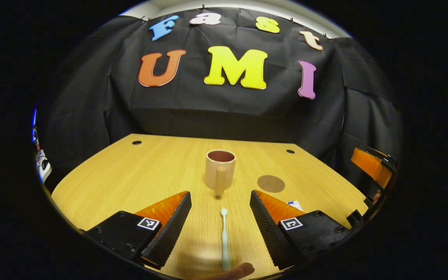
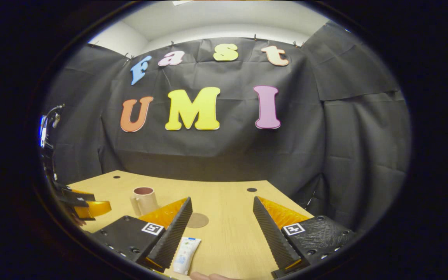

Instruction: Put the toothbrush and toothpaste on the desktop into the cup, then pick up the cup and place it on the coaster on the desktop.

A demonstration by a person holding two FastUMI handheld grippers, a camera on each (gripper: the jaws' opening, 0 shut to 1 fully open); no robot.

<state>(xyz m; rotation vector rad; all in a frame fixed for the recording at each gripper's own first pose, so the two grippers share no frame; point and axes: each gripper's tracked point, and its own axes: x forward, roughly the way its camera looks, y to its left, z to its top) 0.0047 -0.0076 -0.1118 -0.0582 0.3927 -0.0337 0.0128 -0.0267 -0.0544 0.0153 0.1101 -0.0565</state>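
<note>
The left claw (image 1: 221, 217) is spread wide above the surface (image 1: 138, 175), the toothbrush (image 1: 224, 239) lying between its fingers. Beyond stands the cup (image 1: 219, 169), the coaster (image 1: 271, 183) beside it. The right claw (image 2: 223, 229) is also spread, the toothpaste (image 2: 186, 254) flat by its left finger near the surface's front edge.

Both views are dim overall, with soft light falling from above. The bench (image 1: 138, 175) takes most of it and shows a mild sheen. The cup (image 1: 220, 169), ahead of the left tongs (image 1: 221, 217), throws a short shadow toward them. Between those tongs the toothbrush (image 1: 224, 237) blurs at its near end, where a soft shadow pools. Strong fisheye bending curves the bench edges. In the right gripper view the wall (image 2: 216, 155) ahead of the right tongs (image 2: 222, 229) stays dark and flat.
</note>
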